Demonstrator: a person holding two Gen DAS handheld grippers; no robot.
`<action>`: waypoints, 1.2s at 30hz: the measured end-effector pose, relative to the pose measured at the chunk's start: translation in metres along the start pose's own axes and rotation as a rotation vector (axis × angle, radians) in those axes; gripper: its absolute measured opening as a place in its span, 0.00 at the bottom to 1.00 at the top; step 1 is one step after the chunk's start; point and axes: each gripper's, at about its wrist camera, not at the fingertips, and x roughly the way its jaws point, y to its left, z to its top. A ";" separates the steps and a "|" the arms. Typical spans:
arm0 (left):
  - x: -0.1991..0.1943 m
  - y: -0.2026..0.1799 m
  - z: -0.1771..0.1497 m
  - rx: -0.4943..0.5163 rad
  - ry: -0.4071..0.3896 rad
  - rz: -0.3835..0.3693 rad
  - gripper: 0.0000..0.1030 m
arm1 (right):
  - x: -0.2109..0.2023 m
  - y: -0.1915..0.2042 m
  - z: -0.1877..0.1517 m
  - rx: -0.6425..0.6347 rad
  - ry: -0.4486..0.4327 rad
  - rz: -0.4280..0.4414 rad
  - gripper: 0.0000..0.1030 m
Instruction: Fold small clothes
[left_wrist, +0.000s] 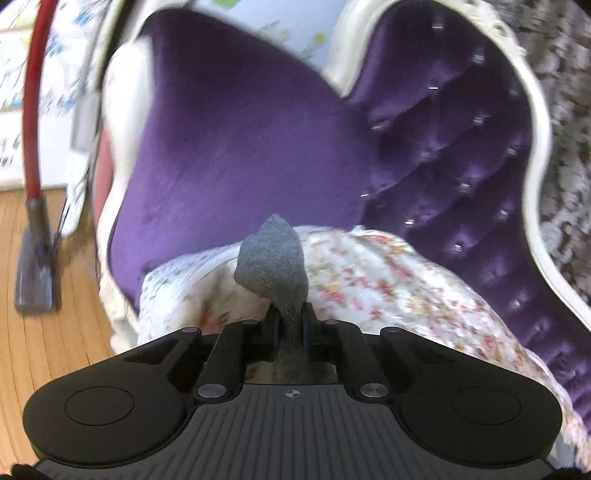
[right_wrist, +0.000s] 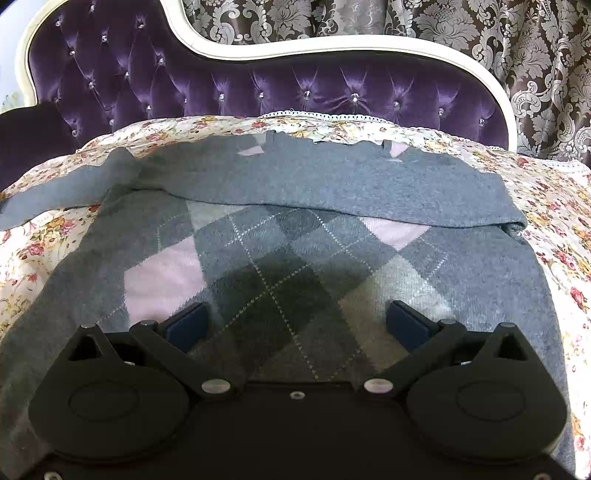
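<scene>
No readable text, label, brand or number in either view. Only mark: a small crosshair-in-circle sign (left_wrist: 293, 394) moulded on the ribbed top plate of the left gripper (left_wrist: 290, 325) body, centred just behind the jaws. On the wall far left of that gripper, coloured print is too blurred to read.
</scene>
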 end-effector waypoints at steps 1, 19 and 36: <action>-0.005 -0.006 0.003 0.018 -0.004 -0.010 0.10 | 0.000 0.000 0.000 0.001 -0.001 0.002 1.00; -0.131 -0.312 -0.011 0.360 -0.028 -0.615 0.10 | -0.007 -0.028 -0.002 0.142 -0.057 0.132 1.00; -0.083 -0.464 -0.241 0.667 0.288 -0.803 0.62 | -0.010 -0.044 -0.005 0.226 -0.085 0.212 1.00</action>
